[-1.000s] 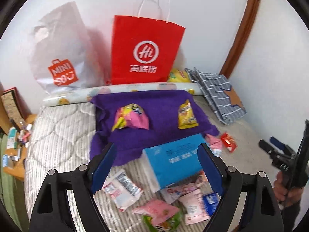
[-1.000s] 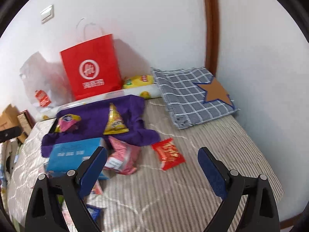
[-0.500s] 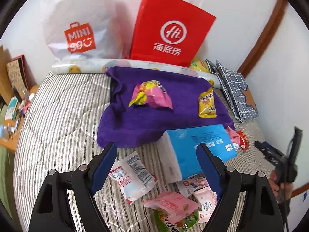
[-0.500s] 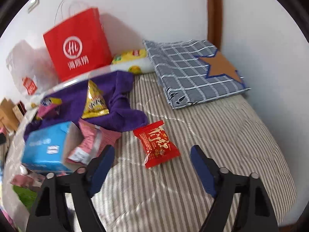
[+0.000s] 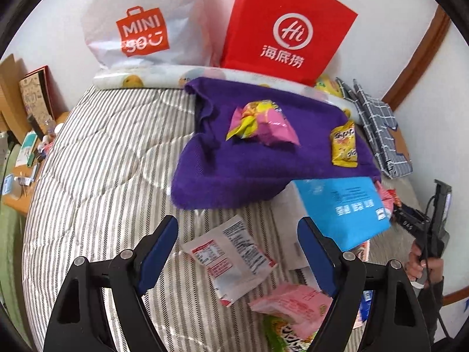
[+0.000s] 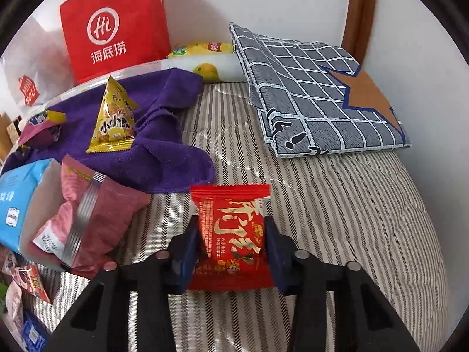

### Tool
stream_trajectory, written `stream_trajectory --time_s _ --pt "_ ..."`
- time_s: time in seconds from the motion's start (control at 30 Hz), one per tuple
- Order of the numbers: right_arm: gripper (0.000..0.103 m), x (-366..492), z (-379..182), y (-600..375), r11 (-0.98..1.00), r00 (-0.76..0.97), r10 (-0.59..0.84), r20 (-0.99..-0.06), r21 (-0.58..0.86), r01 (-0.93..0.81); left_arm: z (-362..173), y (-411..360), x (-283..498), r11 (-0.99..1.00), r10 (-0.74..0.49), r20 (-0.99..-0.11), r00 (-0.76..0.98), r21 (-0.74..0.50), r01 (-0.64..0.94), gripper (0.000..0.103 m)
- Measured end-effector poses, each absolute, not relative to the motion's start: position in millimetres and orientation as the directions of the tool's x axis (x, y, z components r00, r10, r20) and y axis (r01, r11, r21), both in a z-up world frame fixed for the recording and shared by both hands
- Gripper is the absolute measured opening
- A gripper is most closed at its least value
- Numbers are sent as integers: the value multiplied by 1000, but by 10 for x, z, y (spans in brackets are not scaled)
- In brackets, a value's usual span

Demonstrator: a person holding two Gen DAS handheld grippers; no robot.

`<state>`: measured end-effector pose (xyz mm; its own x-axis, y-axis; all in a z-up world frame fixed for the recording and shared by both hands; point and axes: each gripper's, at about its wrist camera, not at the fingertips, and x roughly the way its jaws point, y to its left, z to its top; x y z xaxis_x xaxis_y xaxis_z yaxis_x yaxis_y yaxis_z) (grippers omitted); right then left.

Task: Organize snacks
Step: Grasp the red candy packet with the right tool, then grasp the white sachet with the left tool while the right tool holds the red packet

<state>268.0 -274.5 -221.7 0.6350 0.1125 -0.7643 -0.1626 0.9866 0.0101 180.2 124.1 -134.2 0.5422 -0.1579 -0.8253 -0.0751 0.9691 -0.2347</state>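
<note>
Snack in a red foil packet (image 6: 231, 234) lies on the striped quilted bed (image 6: 337, 220), right gripper (image 6: 231, 246) fingers having just closed on its sides for lifting; left gripper (image 5: 237, 252) hovers wide open, empty.

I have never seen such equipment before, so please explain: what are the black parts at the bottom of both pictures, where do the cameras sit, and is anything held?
No robot here: a person carries a hand-held gripper in each hand, each with a camera looking along its two fingers. One picture is from the left gripper, which is open over a white snack packet on the striped bed cover. The other is from the right gripper, whose jaws have just closed on a red snack packet. More snacks lie around, two on a purple towel. A red paper bag stands by the wall.
</note>
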Motion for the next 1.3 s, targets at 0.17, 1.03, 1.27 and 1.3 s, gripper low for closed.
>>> stream_trajectory --time_s 0.17,1.03,1.27,1.3 --pt "38 2448 -2149 -2746 988 644 136 -753 54 -145 -1426 1279 1708 975 -134 -838 530 -208 -83 83" --pt "38 1756 -2036 -2291 979 626 193 -756 104 -176 -1894 1110 1631 988 -109 -860 499 -150 -42 56" --pt "38 1824 -2149 -2131 983 619 164 -768 76 -166 -1905 1163 1441 992 -98 -843 529 -122 -11 59" --pt "39 1830 -2174 -2117 984 619 158 -770 71 -163 -1911 1136 1428 994 -87 -841 535 -105 -3 59"
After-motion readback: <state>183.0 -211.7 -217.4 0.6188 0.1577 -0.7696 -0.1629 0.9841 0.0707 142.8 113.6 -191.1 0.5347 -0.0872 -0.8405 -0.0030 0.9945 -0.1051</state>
